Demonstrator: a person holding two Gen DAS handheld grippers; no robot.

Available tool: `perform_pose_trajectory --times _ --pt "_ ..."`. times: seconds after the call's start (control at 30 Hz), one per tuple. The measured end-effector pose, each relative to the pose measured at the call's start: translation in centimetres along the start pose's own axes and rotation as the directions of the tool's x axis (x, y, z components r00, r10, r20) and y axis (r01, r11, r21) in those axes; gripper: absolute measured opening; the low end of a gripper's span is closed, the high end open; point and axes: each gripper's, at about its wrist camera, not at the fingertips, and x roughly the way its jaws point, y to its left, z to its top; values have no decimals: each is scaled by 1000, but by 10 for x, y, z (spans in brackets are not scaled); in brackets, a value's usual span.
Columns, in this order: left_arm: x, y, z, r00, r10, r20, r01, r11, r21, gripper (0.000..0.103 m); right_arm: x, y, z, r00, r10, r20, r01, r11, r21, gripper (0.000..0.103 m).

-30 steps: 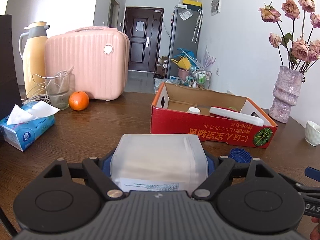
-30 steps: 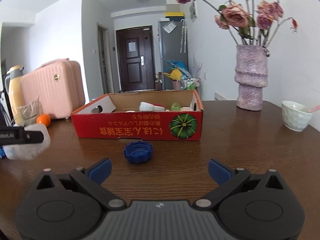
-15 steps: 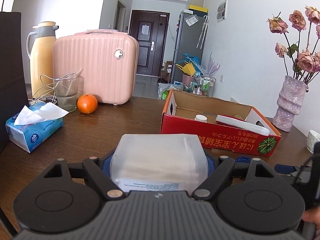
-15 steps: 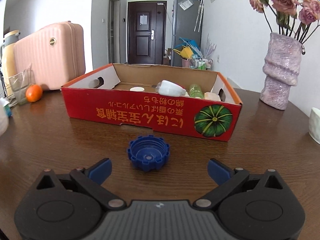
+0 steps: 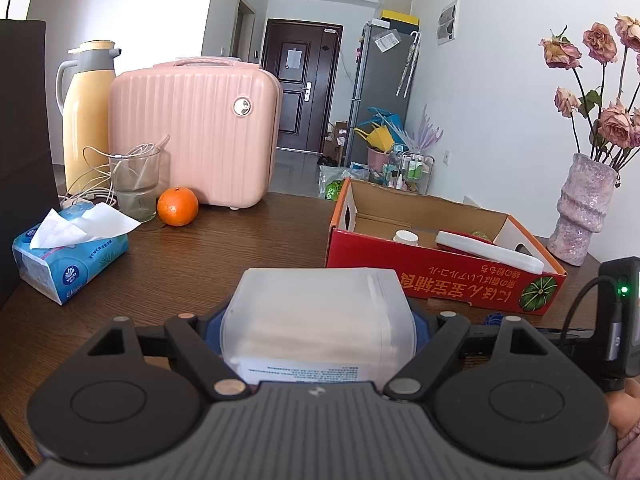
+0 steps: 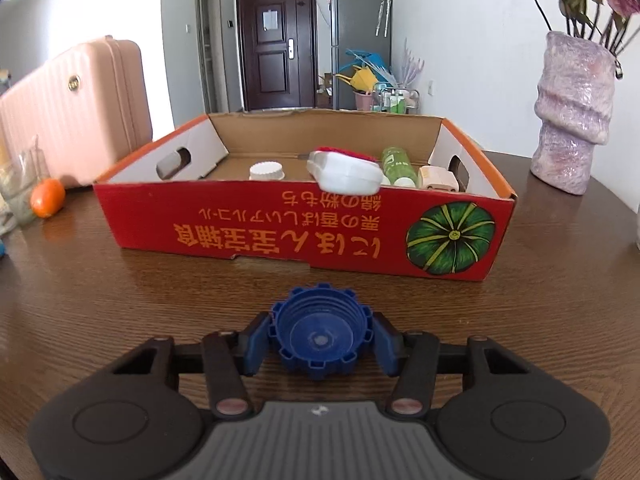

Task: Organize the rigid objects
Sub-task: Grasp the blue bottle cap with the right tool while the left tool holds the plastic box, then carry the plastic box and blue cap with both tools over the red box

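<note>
My left gripper [image 5: 318,328] is shut on a translucent white plastic container [image 5: 318,312] and holds it above the table, short of the red cardboard box [image 5: 460,284]. My right gripper [image 6: 320,340] is shut on a blue ridged bottle cap [image 6: 320,334] that lies on the table just in front of the red box [image 6: 304,224]. The box holds a white cap [image 6: 266,171], a white and red case [image 6: 344,172], a green bottle [image 6: 396,166] and a small cream object [image 6: 438,178].
On the wooden table stand a pink suitcase [image 5: 196,132], a yellow thermos [image 5: 86,112], a glass with cables [image 5: 134,184], an orange [image 5: 178,207], a tissue pack [image 5: 68,252] and a purple vase with roses [image 6: 574,112]. The right gripper's body [image 5: 620,320] shows at the left view's right edge.
My right gripper moved forward to the blue cap and closed its fingers on it. My left gripper drifted with the container still held; the box now sits further right in its view.
</note>
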Motion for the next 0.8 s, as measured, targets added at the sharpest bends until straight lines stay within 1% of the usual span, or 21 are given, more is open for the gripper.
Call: perform_pose_trajectory --times 0.43,0.8 --pt "-1 -1 -1 1000 6 8 -6 1000 6 83 -53 -5 -11 994 40 102 -41 999 10 52" --pt "-7 -6 0 999 4 32 -5 1000 25 83 -102 -1 -24 978 83 193 -83 997 -11 52"
